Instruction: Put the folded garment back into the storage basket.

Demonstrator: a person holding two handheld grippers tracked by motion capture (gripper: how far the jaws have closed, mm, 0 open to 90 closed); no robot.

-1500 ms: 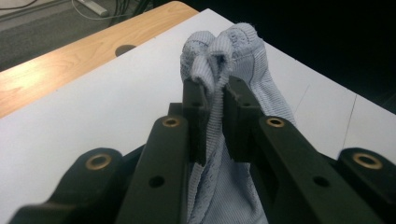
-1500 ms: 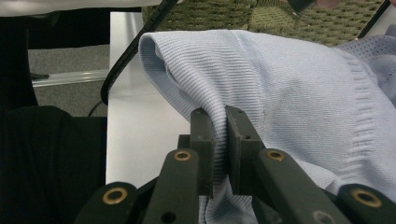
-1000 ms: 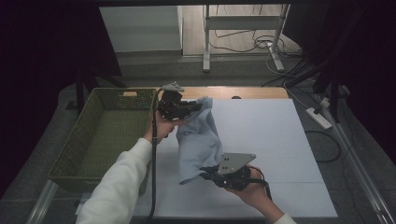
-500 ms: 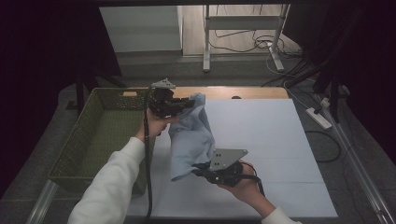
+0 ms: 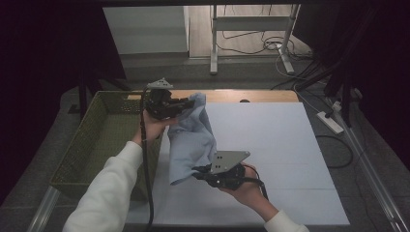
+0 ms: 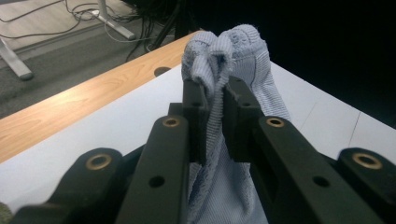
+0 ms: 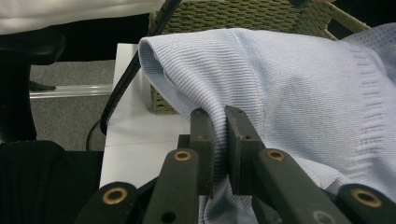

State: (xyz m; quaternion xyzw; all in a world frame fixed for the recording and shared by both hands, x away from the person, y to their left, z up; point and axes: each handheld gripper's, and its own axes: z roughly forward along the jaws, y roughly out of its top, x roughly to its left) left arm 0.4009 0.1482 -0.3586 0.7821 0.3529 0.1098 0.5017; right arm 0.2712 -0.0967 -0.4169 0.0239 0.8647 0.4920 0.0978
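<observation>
Your left gripper (image 5: 186,103) is clenched on the top corner of the soft blue cloth (image 5: 191,140), and your right gripper (image 5: 199,173) is clenched on its low edge, so the cloth hangs in the air over the left side of the white desk (image 5: 270,145), just beside the green basket (image 5: 104,140). It looks light and floppy, not slippery, so I think pinching a bunched edge or corner holds it best. Its long side runs from the far gripper down toward you.

Left gripper (image 5: 186,104), right gripper (image 5: 202,173) pinch blue cloth (image 5: 191,140) beside wicker basket (image 5: 104,140).
</observation>
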